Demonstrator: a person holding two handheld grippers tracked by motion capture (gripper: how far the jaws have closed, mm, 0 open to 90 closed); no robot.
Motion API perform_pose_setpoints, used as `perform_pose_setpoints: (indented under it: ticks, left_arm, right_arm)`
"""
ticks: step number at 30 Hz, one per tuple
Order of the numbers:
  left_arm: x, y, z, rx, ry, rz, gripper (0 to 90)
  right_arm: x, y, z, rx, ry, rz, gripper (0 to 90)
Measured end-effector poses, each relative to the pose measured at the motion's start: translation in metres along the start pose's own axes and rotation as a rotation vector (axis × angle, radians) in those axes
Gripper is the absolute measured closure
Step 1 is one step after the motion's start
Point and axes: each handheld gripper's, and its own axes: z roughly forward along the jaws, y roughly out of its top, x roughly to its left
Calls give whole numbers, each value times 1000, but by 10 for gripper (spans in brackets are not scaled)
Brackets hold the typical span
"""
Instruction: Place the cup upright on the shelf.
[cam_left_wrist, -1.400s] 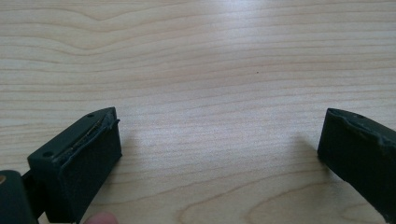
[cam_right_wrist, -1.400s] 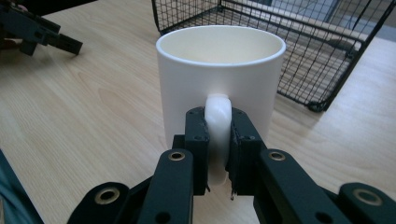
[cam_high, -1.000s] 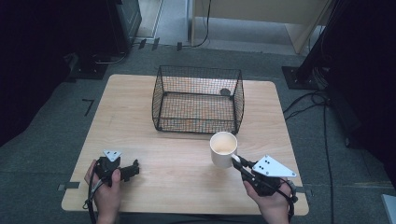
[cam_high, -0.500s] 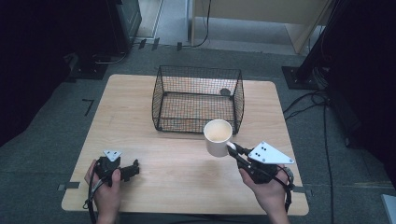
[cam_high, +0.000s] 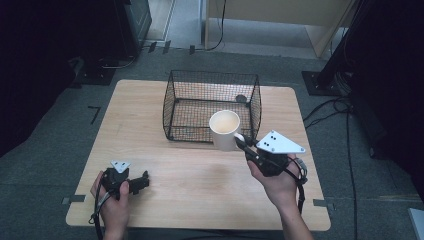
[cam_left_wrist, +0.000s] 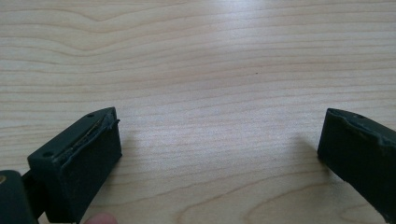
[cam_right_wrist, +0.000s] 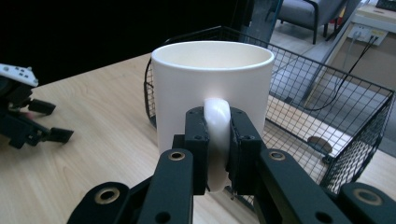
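Right gripper (cam_right_wrist: 217, 144) fingers clamp the mug (cam_high: 225, 130) by its handle at the basket's (cam_high: 212, 106) near wall; left gripper (cam_high: 142, 181) fingers spread over the worktop (cam_high: 210, 185)

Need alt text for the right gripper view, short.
The right gripper has its two black fingers shut on the handle of an upright white mug, seen close up. Behind the mug stands a black wire basket on a light wooden table; the left gripper rests at the far left.
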Motion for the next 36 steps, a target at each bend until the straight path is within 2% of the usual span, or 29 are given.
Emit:
perform_pose_setpoints:
  ticks: [3, 8, 13, 14, 15, 20, 24, 25, 27, 28, 36]
  left_arm:
    - [0, 0, 0, 0, 0, 0, 0]
    - [0, 0, 0, 1, -1, 0, 0]
    - [0, 0, 0, 2, -1, 0, 0]
    - [0, 0, 0, 2, -1, 0, 0]
    - [0, 0, 0, 1, -1, 0, 0]
    - [0, 0, 0, 3, 0, 1, 0]
    - [0, 0, 0, 2, 0, 2, 0]
    - [0, 0, 0, 2, 0, 1, 0]
    - [0, 0, 0, 3, 0, 2, 0]
    - [0, 0, 0, 3, -1, 2, 0]
    - [0, 0, 0, 4, -1, 3, 0]
  right_arm:
    - [-4, 7, 12, -1, 11, 2, 811]
    - [-8, 11, 26, 2, 2, 3, 811]
    - [-23, 15, 47, 0, -21, 23, 811]
    - [-23, 15, 47, 0, -21, 23, 811]
    - [-29, 16, 56, -2, -29, 34, 811]
    - [-36, 17, 71, 9, -38, 43, 811]
    - [-45, 20, 92, 21, -35, 51, 811]
    - [-45, 20, 92, 21, -35, 51, 811]
    - [-53, 21, 105, 18, -23, 63, 812]
    - [-53, 21, 105, 18, -23, 63, 812]
    - [-63, 20, 136, 35, 2, 79, 812]
